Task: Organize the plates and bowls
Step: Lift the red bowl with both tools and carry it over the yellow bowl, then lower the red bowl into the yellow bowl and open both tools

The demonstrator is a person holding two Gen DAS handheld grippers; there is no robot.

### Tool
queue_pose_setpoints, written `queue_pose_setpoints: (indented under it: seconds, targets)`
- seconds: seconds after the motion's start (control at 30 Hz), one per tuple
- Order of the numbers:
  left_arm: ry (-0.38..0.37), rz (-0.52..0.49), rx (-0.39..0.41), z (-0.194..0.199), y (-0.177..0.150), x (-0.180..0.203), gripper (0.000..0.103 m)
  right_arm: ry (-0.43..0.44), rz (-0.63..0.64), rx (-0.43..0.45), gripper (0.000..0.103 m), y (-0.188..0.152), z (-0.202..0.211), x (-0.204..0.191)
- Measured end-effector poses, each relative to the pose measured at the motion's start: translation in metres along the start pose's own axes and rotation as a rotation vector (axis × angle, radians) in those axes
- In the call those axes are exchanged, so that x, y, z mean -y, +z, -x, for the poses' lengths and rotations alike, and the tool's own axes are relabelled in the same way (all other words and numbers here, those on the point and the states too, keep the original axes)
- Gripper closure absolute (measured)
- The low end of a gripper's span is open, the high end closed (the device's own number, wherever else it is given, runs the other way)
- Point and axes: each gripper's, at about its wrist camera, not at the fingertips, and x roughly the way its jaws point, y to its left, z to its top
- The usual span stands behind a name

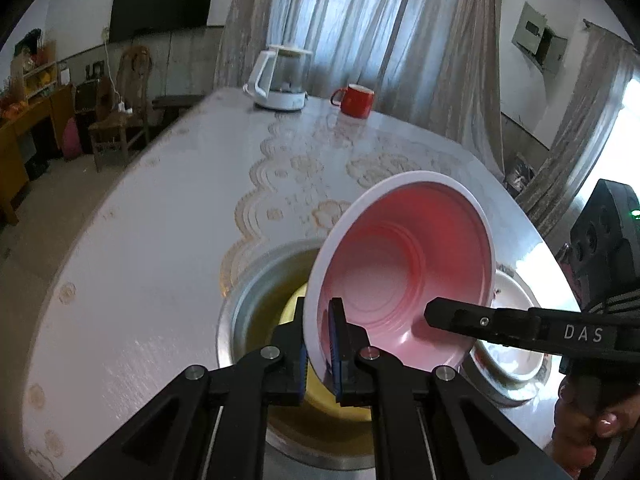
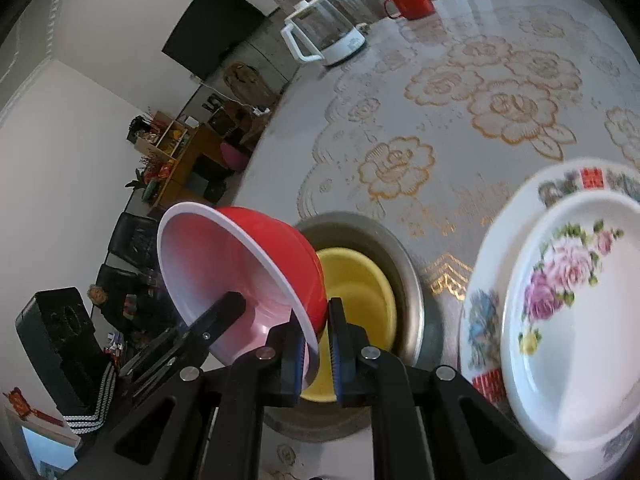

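A red bowl with a pink inside and white rim (image 1: 404,264) (image 2: 224,276) is held tilted above a steel bowl (image 1: 256,280) (image 2: 408,280) that has a yellow bowl (image 1: 292,308) (image 2: 356,292) nested in it. My left gripper (image 1: 318,356) is shut on the red bowl's rim. My right gripper (image 2: 318,356) is shut on the opposite rim; its finger (image 1: 480,322) shows in the left wrist view. Two stacked floral plates (image 2: 568,320) (image 1: 512,356) lie right of the steel bowl.
A white kettle (image 1: 280,80) (image 2: 324,32) and a red mug (image 1: 356,100) (image 2: 410,0) stand at the far edge of the round table (image 1: 160,220) (image 2: 460,120) with its flowered cloth. Chairs and shelves stand beyond the table's left side.
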Motion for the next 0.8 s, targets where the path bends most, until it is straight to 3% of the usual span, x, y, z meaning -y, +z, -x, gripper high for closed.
queue_pose_setpoints:
  seconds: [0.8]
  targets:
    - [0.001, 0.002, -0.089, -0.018, -0.021, -0.002, 0.093, -0.002, -0.086, -0.069, 0.082, -0.009, -0.011, 0.019]
